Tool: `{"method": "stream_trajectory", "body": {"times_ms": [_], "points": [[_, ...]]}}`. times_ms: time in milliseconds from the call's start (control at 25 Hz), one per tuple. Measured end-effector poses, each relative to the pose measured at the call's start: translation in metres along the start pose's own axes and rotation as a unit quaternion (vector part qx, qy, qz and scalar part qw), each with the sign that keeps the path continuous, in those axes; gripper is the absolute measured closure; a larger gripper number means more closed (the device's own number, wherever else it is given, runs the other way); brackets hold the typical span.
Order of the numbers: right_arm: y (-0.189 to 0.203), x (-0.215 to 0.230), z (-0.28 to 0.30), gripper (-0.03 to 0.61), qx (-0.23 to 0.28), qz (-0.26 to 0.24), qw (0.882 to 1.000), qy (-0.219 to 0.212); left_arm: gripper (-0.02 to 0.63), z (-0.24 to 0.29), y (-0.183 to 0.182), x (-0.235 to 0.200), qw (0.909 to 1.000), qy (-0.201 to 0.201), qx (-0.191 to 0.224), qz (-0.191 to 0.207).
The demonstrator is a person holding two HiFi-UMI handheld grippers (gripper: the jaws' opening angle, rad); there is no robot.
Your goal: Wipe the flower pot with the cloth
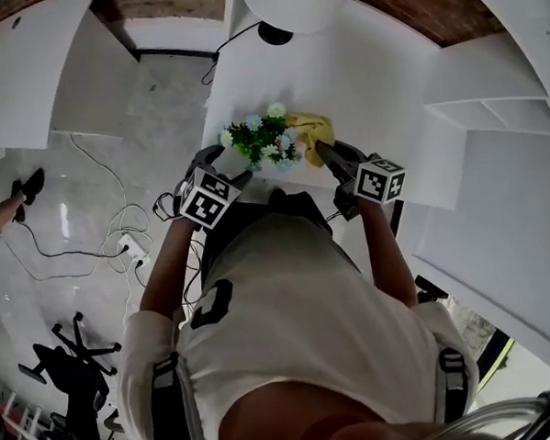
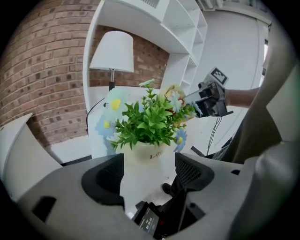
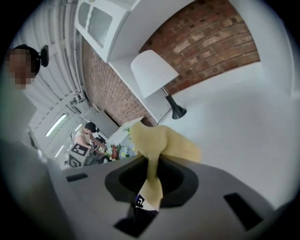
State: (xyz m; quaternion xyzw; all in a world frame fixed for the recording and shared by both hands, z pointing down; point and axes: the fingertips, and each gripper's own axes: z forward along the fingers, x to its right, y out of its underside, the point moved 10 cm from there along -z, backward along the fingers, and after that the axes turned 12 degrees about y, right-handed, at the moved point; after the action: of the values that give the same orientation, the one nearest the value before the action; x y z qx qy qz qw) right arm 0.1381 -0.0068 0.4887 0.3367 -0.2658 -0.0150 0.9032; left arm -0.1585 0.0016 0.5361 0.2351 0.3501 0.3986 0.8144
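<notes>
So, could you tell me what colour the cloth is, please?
Yellow; the right gripper view shows the cloth best.

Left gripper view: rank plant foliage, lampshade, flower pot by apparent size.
1. plant foliage
2. lampshade, which stands farther back, so it reads smaller than it is
3. flower pot, its top covered by leaves

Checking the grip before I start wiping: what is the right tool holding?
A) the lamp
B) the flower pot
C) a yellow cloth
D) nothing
C: in the right gripper view, the right tool is pinched shut on the yellow cloth, which bunches out past its jaws.
</notes>
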Motion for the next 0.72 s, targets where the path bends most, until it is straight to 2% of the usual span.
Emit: {"method": "stream_trajectory", "body": {"times_ms": [120,280,360,520,720], "points": [[-0.005,-0.005,-0.001,0.515,0.021,0.012,1.0,-0.011,0.268,0.016,-0.01,-0.01,0.9999,0.007,0.002,0.008],[0.005,0.016,0.022,0.515,0.023,0.09,0.994,-0.054,0.268,0.035,-0.023,-0.01,0.9997,0.005,0.023,-0.004],[0.011,0.024,0.032,0.515,0.019,0.134,0.987,-0.083,0.268,0.041,-0.028,-0.001,0.9992,-0.006,0.033,-0.02],[0.028,0.028,0.054,0.514,-0.007,0.207,0.968,-0.141,0.268,0.046,-0.03,0.01,0.998,-0.05,0.029,-0.026],[0.045,0.036,0.075,0.511,-0.031,0.257,0.95,-0.173,0.268,0.056,-0.025,0.014,0.996,-0.082,0.013,-0.033]]}}
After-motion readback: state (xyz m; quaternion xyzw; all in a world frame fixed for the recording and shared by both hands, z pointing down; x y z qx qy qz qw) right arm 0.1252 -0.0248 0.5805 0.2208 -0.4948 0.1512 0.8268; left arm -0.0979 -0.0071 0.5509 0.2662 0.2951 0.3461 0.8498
